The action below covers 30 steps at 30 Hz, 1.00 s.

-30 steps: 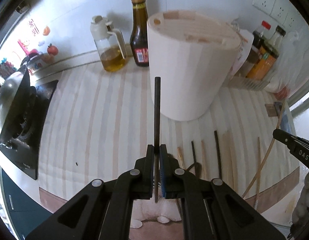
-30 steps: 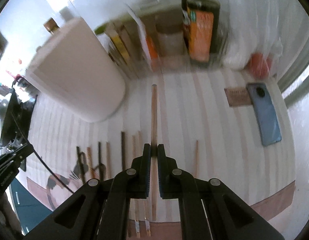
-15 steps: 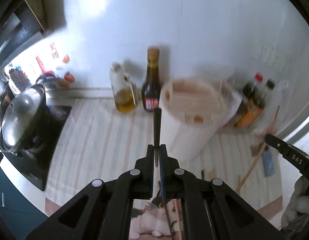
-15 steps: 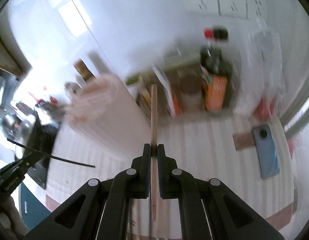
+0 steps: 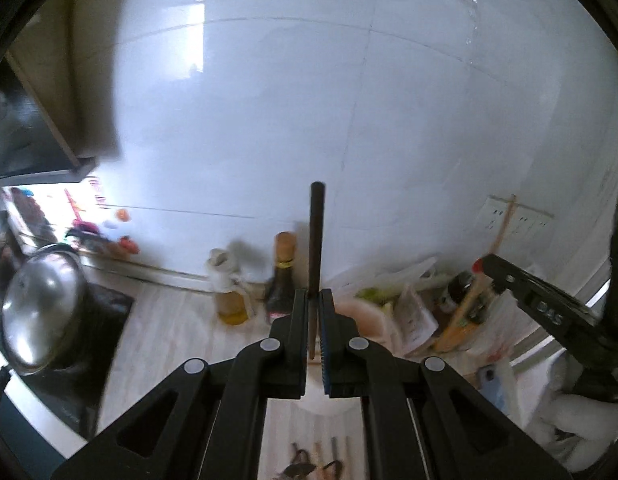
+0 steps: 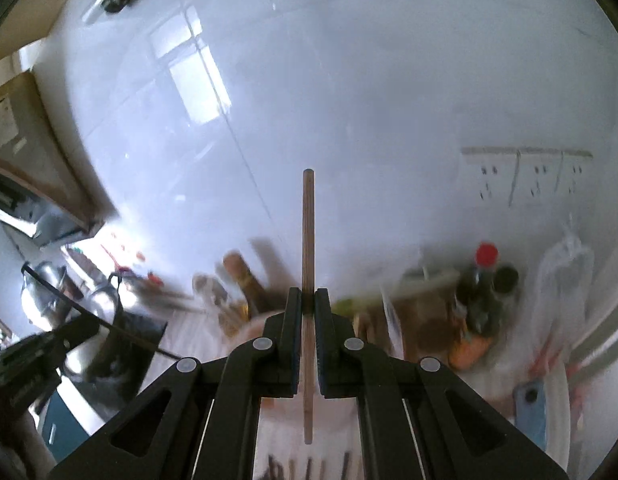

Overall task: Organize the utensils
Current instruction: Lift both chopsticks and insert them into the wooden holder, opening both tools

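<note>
Chopsticks are clamped upright in both tools: the left gripper (image 5: 314, 300) pinches a dark chopstick (image 5: 316, 236) and the right gripper (image 6: 307, 300) a wooden chopstick (image 6: 308, 240), both raised against the white tiled wall (image 5: 309, 100), above the blurred round holder (image 5: 363, 316).

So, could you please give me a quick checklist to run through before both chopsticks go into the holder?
1. Left gripper clamps dark chopstick: ok.
2. Right gripper clamps wooden chopstick: ok.
3. Both sticks upright, in line with the fingers: ok.
4. Holder slots visible: not ok, hidden behind the fingers.
5. Tips aligned over the holder: cannot tell.
6. Sharp views: not ok, motion blur.
</note>
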### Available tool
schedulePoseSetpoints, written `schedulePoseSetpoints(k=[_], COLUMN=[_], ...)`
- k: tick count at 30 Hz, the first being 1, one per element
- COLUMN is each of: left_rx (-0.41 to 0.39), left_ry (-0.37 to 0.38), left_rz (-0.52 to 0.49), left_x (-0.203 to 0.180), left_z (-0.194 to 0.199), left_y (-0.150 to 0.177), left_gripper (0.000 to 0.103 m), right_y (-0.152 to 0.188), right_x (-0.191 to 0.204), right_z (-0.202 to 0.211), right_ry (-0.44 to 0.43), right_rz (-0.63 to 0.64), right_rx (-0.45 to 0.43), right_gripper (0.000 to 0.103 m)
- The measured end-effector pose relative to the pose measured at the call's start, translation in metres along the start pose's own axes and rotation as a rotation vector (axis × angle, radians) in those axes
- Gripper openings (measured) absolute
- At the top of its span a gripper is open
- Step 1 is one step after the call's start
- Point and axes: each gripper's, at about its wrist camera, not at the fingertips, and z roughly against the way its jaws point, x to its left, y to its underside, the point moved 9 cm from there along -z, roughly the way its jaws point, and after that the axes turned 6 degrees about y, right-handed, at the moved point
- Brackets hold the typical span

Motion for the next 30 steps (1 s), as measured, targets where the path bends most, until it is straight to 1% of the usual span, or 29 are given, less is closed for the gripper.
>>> schedulePoseSetpoints(k=[2,5,9,12,15,19,21,24,27,28,29,30], left_rx=[0.003,0.018,0.055,0.073,0.104,0.158,0.186,0.204,0.209,0.207,0.192,0.179], left_ry=[0.007,0.018,0.037,0.029,0.021,0.02,0.032,0.056,0.071,0.077,0.069,0.055], left_rz=[-0.019,-0.033,-0.039,-0.052,-0.06,-0.046,-0.025,-0.014,0.023,0.03,0.035,0.033], left_x=[-0.004,-0.009,-0.012,-0.012,-0.01,-0.002,0.004,0.004,0.007,0.008,0.01,0.012], left_z=[-0.012,-0.034,-0.064,-0.08,-0.098,-0.121,-0.132,-0.139,-0.137,-0.136,-0.131,-0.128], left_y=[-0.011,-0.02,-0.025,-0.027,-0.024,-0.01,-0.002,0.002,0.003,0.002,0.001,-0.001], left_gripper=[0.002,0.002,0.002,0.002,0.002,0.002,0.003,0.004,0.008,0.012,0.02,0.029], right_y=[-0.018,-0.033,-0.042,-0.046,-0.045,-0.038,-0.031,-0.02,-0.008,-0.003,0.0,0.002], right_x=[0.002,0.002,0.006,0.008,0.009,0.01,0.012,0.013,0.016,0.017,0.017,0.018], right_z=[-0.011,-0.031,-0.059,-0.077,-0.094,-0.113,-0.122,-0.134,-0.143,-0.145,-0.145,-0.144], right_ry=[-0.005,0.009,0.023,0.031,0.039,0.04,0.031,0.012,-0.028,-0.049,-0.064,-0.073], right_rz=[-0.027,-0.043,-0.058,-0.064,-0.061,-0.046,-0.03,-0.019,-0.013,-0.017,-0.019,-0.018], right_rx=[-0.01,-0.022,-0.029,-0.039,-0.052,-0.06,-0.055,-0.028,0.024,0.052,0.069,0.078], right_gripper=[0.006,0.006,0.006,0.006,0.006,0.006,0.006,0.006,0.007,0.008,0.009,0.015])
